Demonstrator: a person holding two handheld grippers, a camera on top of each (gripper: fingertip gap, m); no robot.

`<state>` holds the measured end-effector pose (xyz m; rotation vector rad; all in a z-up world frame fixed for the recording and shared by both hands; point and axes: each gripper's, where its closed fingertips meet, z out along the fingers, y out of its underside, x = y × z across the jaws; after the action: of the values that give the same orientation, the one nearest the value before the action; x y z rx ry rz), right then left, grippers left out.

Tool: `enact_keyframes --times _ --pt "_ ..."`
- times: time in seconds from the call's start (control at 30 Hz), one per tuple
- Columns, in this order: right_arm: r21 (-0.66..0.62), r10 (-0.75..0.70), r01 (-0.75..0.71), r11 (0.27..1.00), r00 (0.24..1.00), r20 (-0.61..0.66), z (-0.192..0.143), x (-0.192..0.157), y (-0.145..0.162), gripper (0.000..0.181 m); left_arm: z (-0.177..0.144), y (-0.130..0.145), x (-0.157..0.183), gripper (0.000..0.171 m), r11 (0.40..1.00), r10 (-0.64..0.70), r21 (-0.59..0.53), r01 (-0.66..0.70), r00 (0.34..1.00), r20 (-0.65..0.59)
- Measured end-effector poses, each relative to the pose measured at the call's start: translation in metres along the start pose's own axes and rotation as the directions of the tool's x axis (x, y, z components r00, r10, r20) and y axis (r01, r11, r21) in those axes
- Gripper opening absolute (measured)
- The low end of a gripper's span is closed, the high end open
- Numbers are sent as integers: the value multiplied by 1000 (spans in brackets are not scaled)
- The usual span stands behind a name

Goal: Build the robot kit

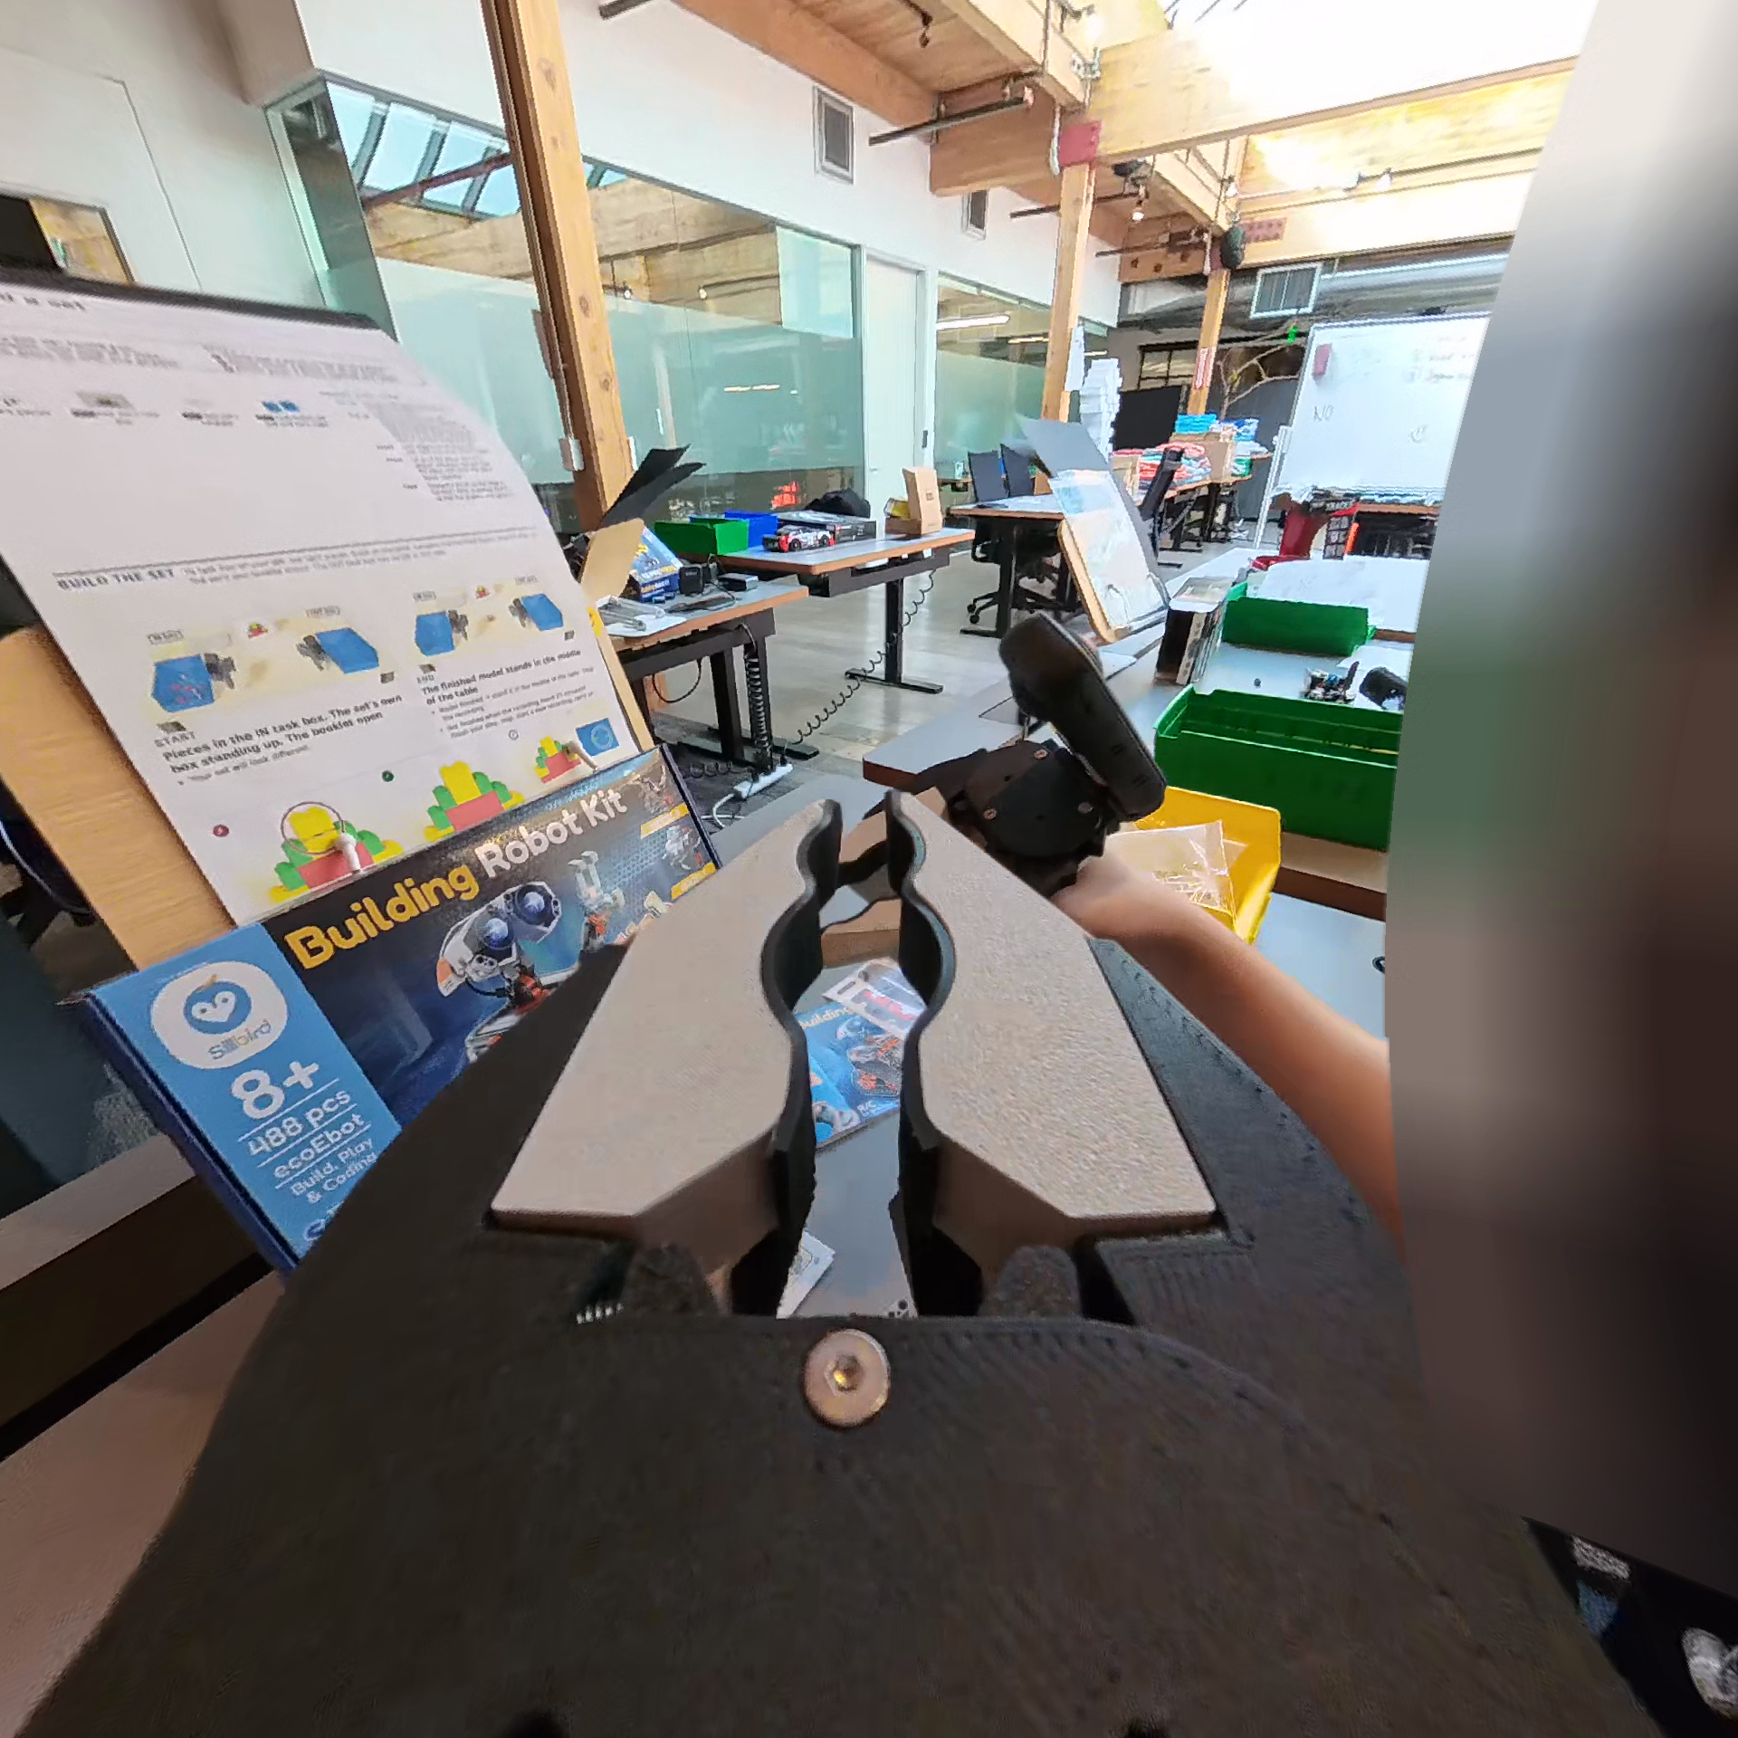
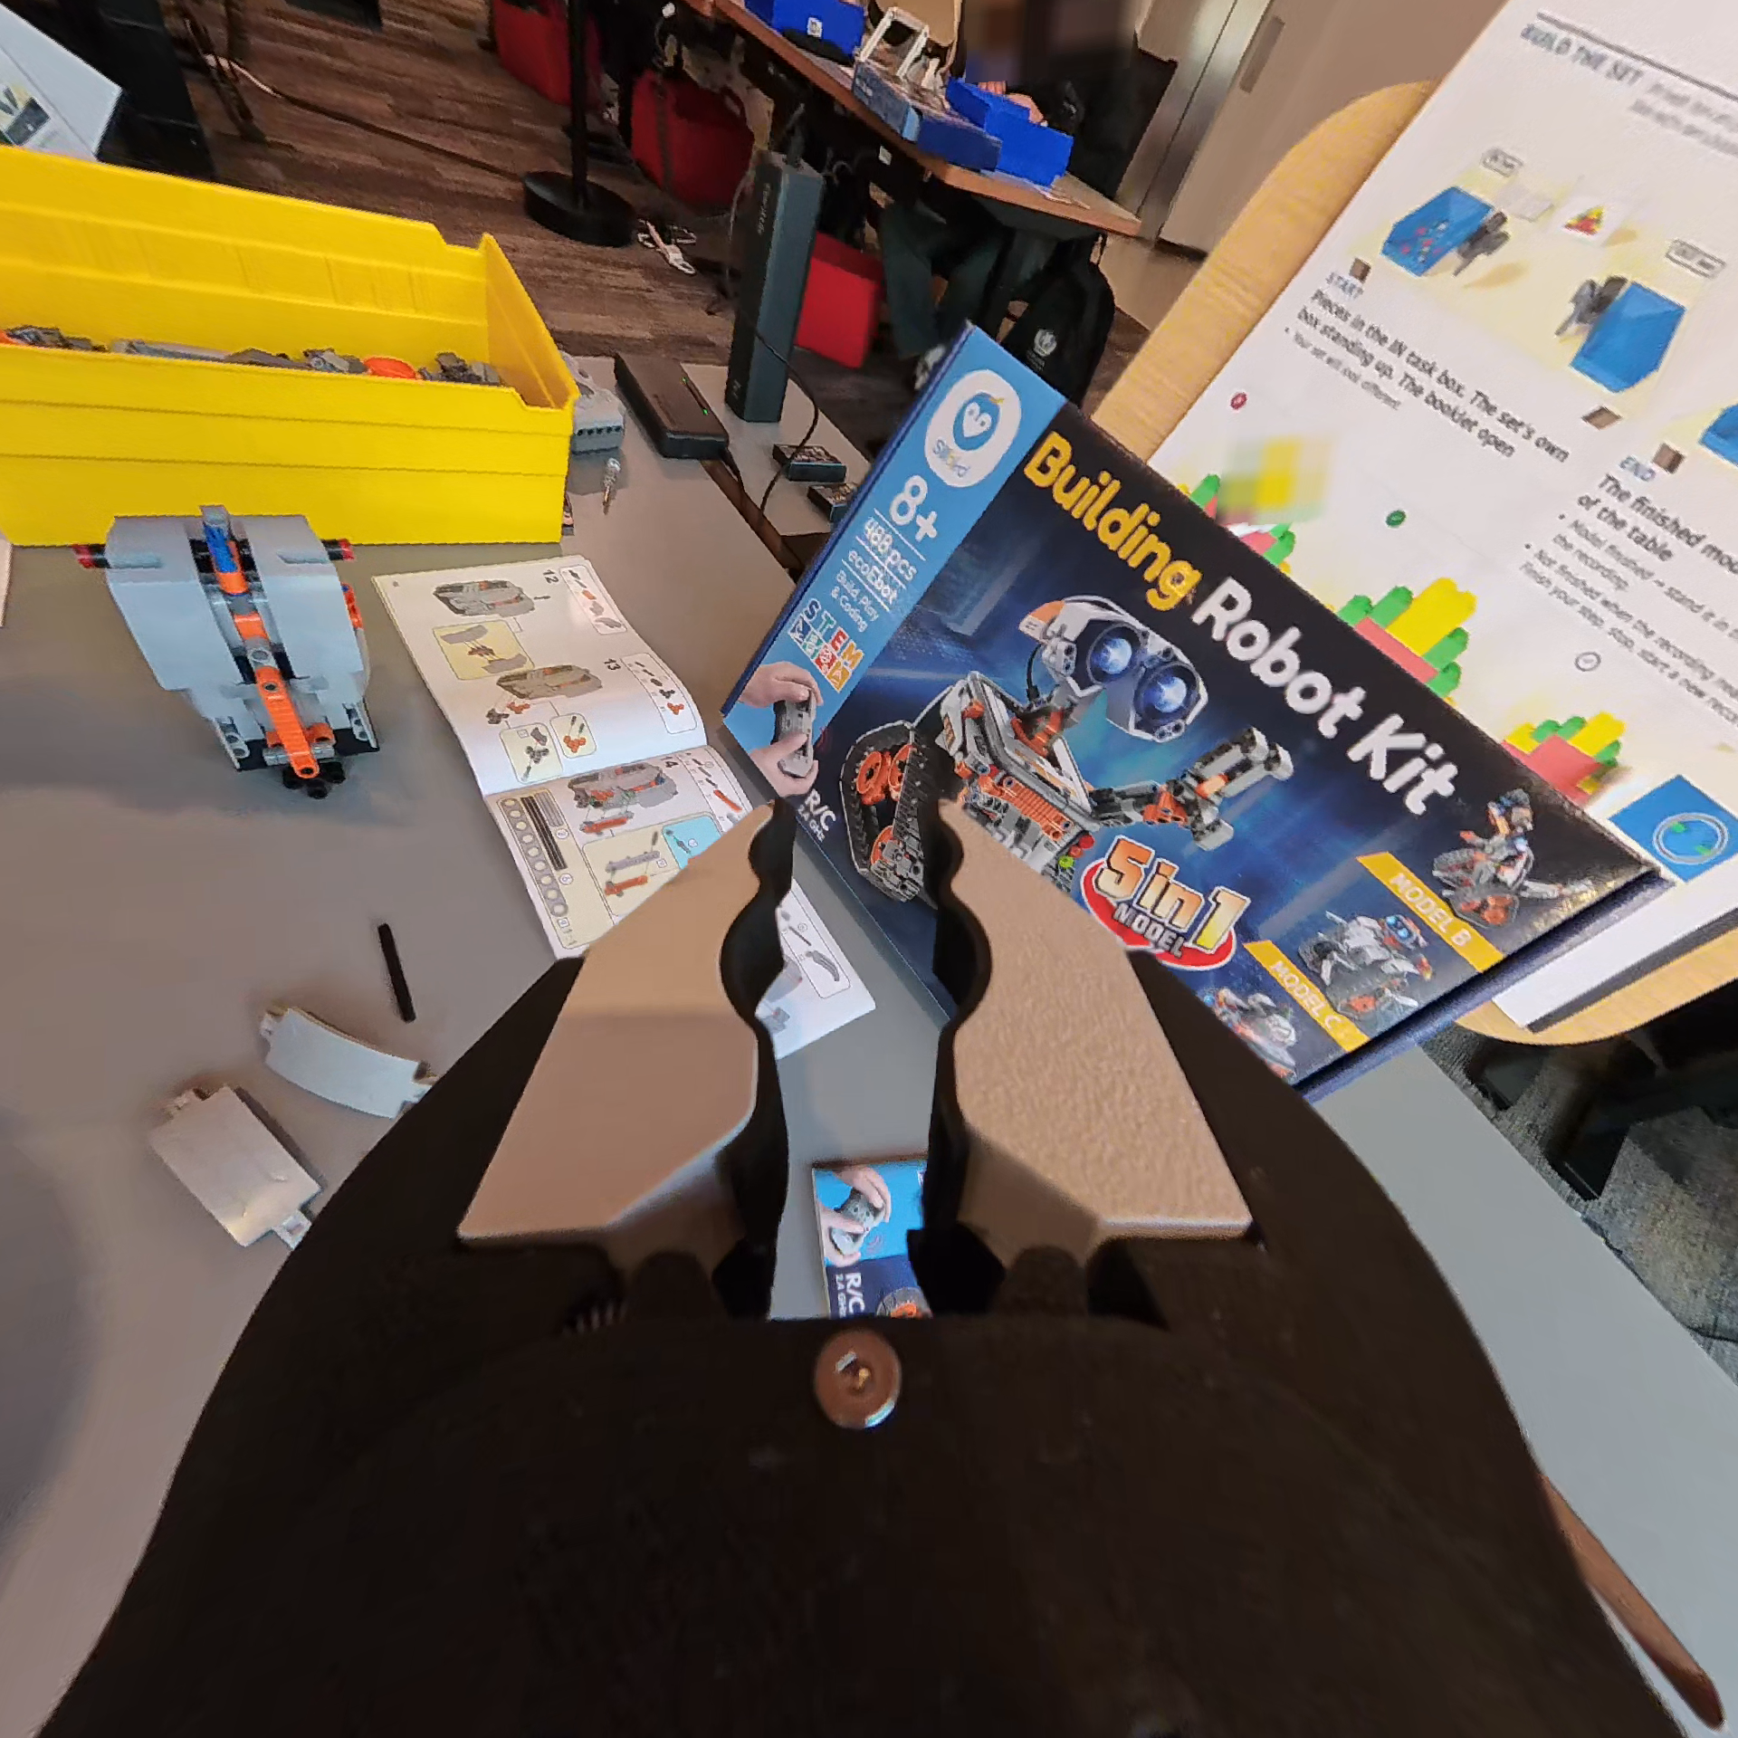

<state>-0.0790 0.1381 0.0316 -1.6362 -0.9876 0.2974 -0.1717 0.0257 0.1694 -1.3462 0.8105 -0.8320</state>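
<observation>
Two tools are held above a grey tabletop, and nothing is gripped by either. The left tool is seen with its fingers nearly pressed together, only a narrow gap left at the tips; the right tool is spread slightly wider, over an open instruction booklet. Nearest on the tabletop, two loose grey panels and a short black rod are laid. Beyond them a partly built grey and orange model is stood upright. A blue kit box is leaned against a printed sheet on a board. Farther back, a yellow bin is filled with small grey and orange parts. In the open room behind, desks, green bins and a whiteboard are seen.
</observation>
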Motion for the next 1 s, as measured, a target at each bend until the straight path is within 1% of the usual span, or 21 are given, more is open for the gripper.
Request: enact_keyframes --times 0.13,0.27,0.37,0.43,0.53,0.6,0.7,0.8,0.87,1.0 --pt "52 -1 1 999 1000 5 -1 -7 -16 24 -13 -11 0 7 999 20 33 -21 999 33" --pt "98 -21 17 995 999 40 -4 -17 -28 4 -26 -20 -2 6 997 23 70 -27 998 59" --pt "126 4 -11 992 998 56 -7 -19 -33 0 -33 -24 -6 6 996 19 88 -26 997 78" --pt "156 34 -47 987 996 86 -10 -20 -38 0 -35 -25 -9 6 995 10 98 -18 996 86" --pt "182 68 -83 980 994 86 -10 -17 -41 0 -34 -24 -12 6 995 -2 96 -6 996 86" --pt "173 73 -88 981 993 91 -10 -18 -41 0 -32 -22 -11 6 996 -6 90 -1 997 77" --pt "134 28 -35 990 998 56 -12 -17 -38 0 -25 -18 -6 6 997 -9 75 6 999 46" --pt "130 11 -16 991 999 39 -19 -19 -45 0 -16 -12 -2 6 998 -20 57 19 1000 8" --pt "109 -8 5 994 1000 24 -22 -20 -48 0 -10 -8 0 6 998 -37 52 39 999 -26" --pt "42 -75 77 996 996 -46 -33 -17 -49 0 5 2 7 6 995 -91 22 94 989 -115"
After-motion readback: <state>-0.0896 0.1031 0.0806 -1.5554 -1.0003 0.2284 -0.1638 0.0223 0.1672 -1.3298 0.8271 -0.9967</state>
